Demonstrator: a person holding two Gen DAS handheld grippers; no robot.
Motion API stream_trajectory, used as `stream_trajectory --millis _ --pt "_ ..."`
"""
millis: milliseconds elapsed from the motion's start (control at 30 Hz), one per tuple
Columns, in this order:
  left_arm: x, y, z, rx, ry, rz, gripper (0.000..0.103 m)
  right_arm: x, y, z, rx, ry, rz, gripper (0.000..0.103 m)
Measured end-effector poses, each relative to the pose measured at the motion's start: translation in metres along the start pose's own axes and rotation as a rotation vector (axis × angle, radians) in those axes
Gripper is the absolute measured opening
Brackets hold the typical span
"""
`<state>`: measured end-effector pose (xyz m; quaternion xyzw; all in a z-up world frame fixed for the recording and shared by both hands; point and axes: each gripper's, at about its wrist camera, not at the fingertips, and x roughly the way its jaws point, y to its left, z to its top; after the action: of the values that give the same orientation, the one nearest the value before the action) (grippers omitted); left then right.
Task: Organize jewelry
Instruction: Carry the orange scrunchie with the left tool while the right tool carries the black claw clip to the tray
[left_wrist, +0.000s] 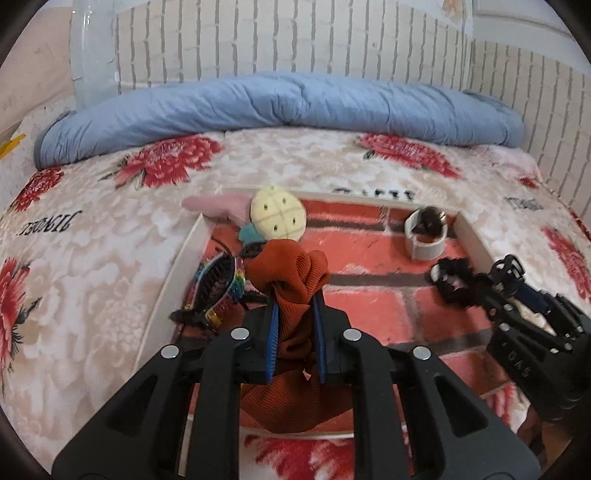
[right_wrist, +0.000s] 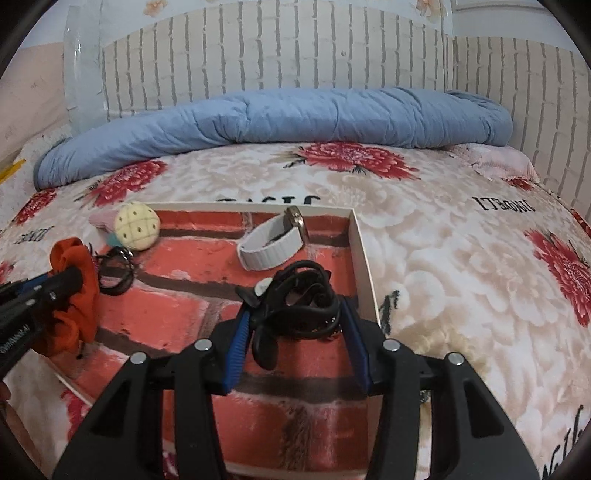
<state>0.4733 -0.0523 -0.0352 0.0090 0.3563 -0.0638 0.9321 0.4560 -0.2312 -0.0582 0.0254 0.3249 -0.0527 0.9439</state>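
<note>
Left gripper clenching one rust scrunchie; right gripper half-spread, gripping one black hair-tie bundle near tray's right edge.

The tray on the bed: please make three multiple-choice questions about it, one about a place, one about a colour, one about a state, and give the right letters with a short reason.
1. Where in the tray does the white watch lie?
A. near the far right corner
B. at the near left edge
C. outside the tray

2. What colour is the scrunchie between the fingers of the left gripper?
A. blue
B. rust orange
C. white

3. What is the state of the right gripper?
A. open, with nothing between the fingers
B. shut on the white watch
C. shut on a black hair accessory

Answers:
1 A, the watch sits by the far wall, close to the right corner.
2 B, the ribbed cloth between the blue pads is rust orange.
3 C, both pads press the black bundle from each side.
</note>
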Motion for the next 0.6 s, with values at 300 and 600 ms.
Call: stream_trajectory --millis 300,600 --pt "0.024 0.002 -0.010 0.034 0.041 0.044 0.017 0.012 -0.006 -0.004 0.023 0.023 -0.005 0.047" --pt "0.032 0.010 -0.015 0.015 0.042 0.047 0.030 0.020 -0.004 -0.004 0.018 0.047 -0.012 0.047"
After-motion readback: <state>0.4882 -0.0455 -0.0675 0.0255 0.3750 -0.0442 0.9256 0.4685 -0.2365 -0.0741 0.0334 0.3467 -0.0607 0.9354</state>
